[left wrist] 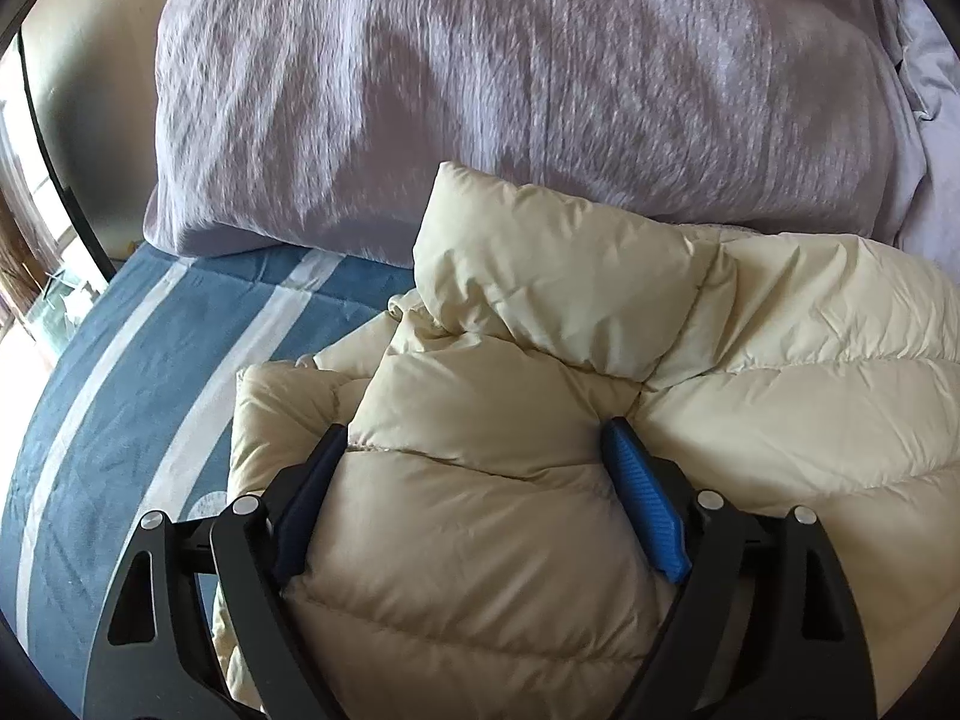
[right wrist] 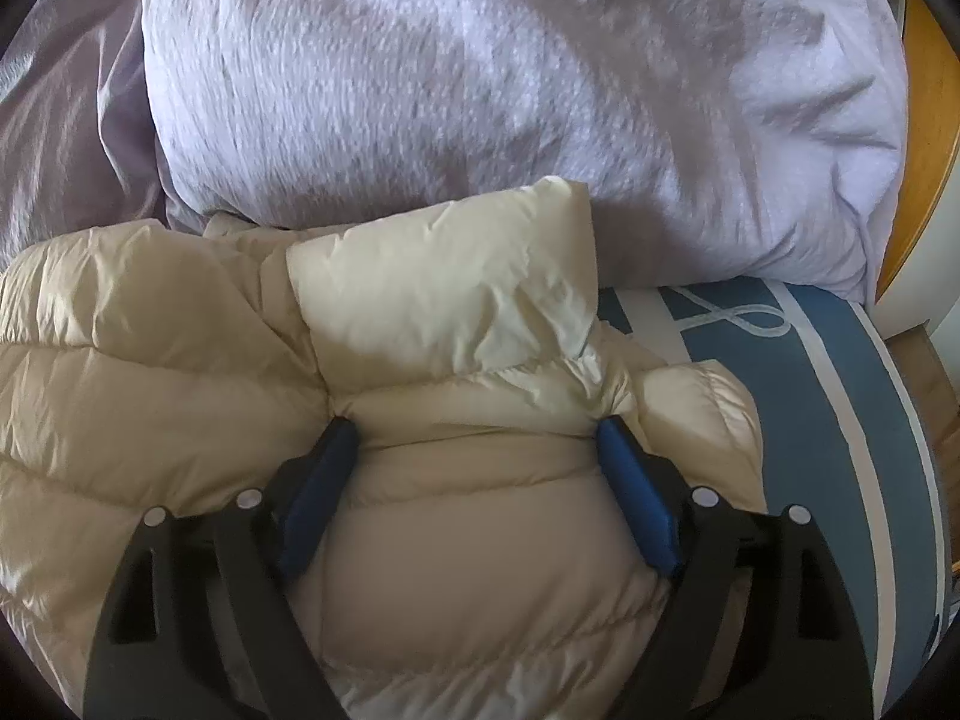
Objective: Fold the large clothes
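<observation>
A cream puffer jacket (left wrist: 780, 360) lies on the bed, its padded collar (left wrist: 552, 276) standing up toward the pillow. My left gripper (left wrist: 477, 435) straddles a bulging quilted fold at the jacket's left edge. Its jaws are wide open, and the right blue pad's (left wrist: 645, 510) ribbed face shows free of the fabric. In the right wrist view the same jacket (right wrist: 150, 360) and collar (right wrist: 438, 276) appear. My right gripper (right wrist: 474, 429) stands open around a puffed section at the jacket's right edge. The fabric swells up between both pairs of fingers, and neither pair pinches it.
A blue bedsheet with white stripes (left wrist: 120, 390) shows to the left of the jacket and again as the sheet (right wrist: 810, 372) to its right. A large lavender pillow (left wrist: 510, 90) fills the far side, the same pillow (right wrist: 510, 72). A wooden bed frame (right wrist: 930, 120) runs along the right edge.
</observation>
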Motion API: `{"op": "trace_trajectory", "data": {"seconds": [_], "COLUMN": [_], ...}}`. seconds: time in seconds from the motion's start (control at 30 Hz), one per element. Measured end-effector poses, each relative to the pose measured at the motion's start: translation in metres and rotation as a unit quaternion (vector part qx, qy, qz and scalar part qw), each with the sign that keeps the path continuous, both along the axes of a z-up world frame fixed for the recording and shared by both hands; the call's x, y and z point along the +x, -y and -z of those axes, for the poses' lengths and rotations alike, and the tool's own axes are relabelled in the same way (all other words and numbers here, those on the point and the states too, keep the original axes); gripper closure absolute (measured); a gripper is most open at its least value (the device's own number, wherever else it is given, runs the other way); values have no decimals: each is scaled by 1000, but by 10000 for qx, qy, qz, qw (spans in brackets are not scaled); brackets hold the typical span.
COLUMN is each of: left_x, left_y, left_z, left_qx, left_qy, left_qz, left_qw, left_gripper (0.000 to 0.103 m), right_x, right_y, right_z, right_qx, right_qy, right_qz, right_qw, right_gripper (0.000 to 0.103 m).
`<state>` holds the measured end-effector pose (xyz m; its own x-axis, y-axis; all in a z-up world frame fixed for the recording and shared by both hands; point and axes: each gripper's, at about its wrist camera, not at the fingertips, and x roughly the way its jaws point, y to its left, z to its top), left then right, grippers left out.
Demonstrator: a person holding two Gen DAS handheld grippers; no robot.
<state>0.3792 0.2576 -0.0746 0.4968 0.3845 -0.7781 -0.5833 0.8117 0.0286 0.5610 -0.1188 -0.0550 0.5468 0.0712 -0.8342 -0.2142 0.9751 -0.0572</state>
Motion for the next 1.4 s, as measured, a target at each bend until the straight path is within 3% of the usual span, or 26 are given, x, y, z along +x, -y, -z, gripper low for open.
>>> {"op": "trace_trajectory", "data": {"seconds": [0.43,0.73,1.0,1.2,1.4], "left_x": [-3,-80,-122,-128,-133], "left_y": [-16,-36,-57,-32,-28], "left_z": [1,-33,-23,-14,-3], "left_qx": [-195,-527,-1220,-1381,-1796], "left_qy": [-26,234,299,149,235], "left_qz": [-54,-151,-232,-146,-206], "left_qw": [9998,9982,9918,9902,9832], "left_gripper": [15,15,15,15,16], "right_x": [13,-35,-75,-96,-109], "right_y": [15,88,135,140,133], "right_z": [-5,-55,-26,-14,-10], "right_qx": [260,922,1617,1893,2148], "right_qy": [-146,-133,-852,-1172,-1279], "right_qz": [71,514,664,566,395], "right_qw": [9995,9943,9809,9733,9674], "right_gripper": [19,17,17,18,36]}}
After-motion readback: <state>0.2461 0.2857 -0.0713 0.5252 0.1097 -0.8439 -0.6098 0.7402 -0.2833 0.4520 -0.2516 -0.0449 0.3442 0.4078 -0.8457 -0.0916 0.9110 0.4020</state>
